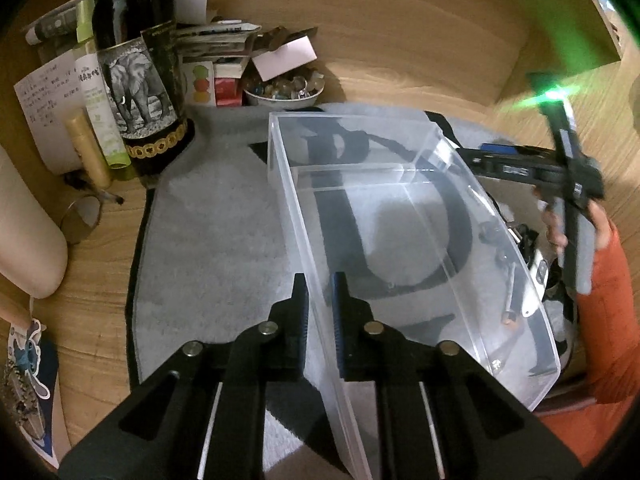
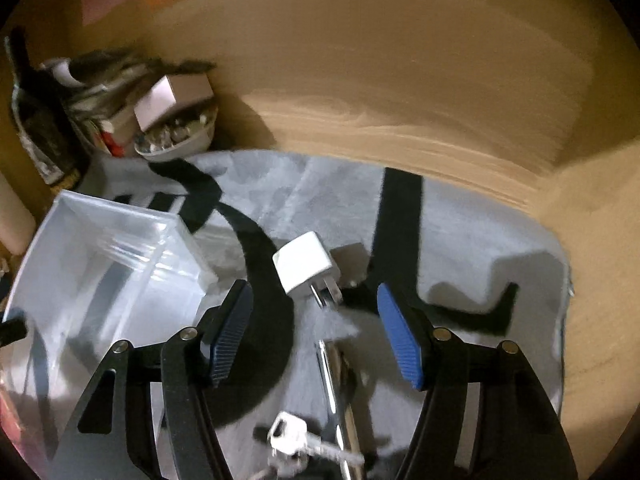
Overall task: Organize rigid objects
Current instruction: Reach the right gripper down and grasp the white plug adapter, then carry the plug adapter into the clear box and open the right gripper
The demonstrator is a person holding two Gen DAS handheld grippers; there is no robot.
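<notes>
A clear plastic box with an inner divider stands on a grey mat. My left gripper is shut on the box's near-left wall, one finger inside and one outside. In the right wrist view the same box lies at the left. My right gripper stands open over the mat, pads touching nothing. A white charger plug lies just ahead of its fingertips. A chrome rod-like item and a bunch of keys lie between the fingers. The right gripper also shows in the left wrist view, held by a hand in an orange sleeve.
The mat sits on a wooden tabletop. At the back left stand a dark bottle with an elephant label, tubes, papers, small boxes and a white bowl of marbles. A wooden wall rises behind the mat.
</notes>
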